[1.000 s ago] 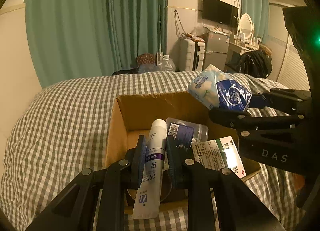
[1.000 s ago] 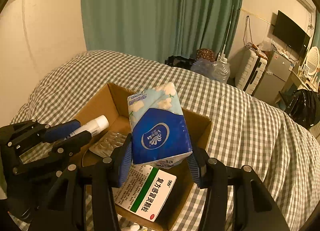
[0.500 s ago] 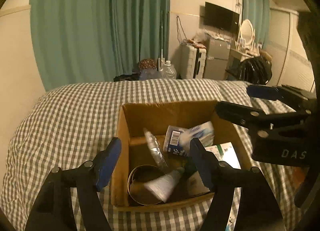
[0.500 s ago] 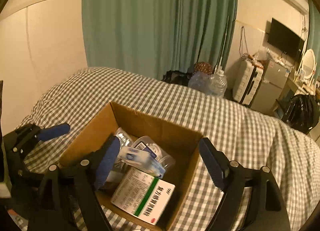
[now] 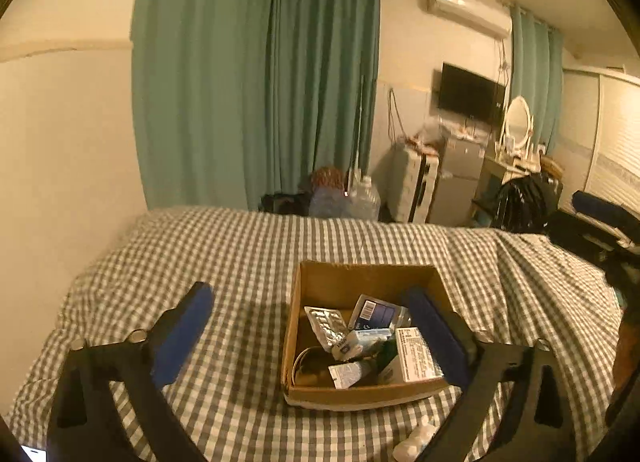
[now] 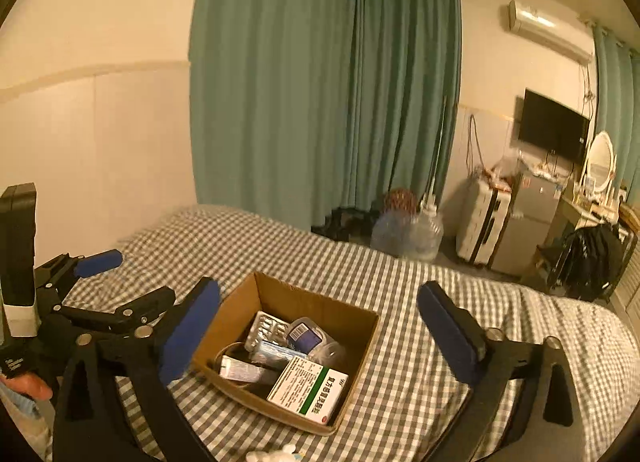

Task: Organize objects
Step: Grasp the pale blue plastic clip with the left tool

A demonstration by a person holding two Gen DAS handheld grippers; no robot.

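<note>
One bed (image 5: 224, 262) carries one box (image 6: 236, 314). The left gripper (image 5: 312, 338) and right gripper (image 6: 320, 334) both hover above it, spread wide and empty. In the box lie one carton (image 6: 308, 388), one blister pack (image 6: 266, 330) and one tube (image 6: 240, 372); the rest is a jumble. A white thing (image 5: 414, 438) at the bed's near edge is cut off.

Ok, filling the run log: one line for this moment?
left gripper open | right gripper open | both empty | box filled

Small white object (image 5: 416, 440) at 6 o'clock cut by the frame edge, ring-shaped item (image 5: 306, 362) in the box half buried under packets, tube (image 6: 244, 370) print unreadable.
</note>
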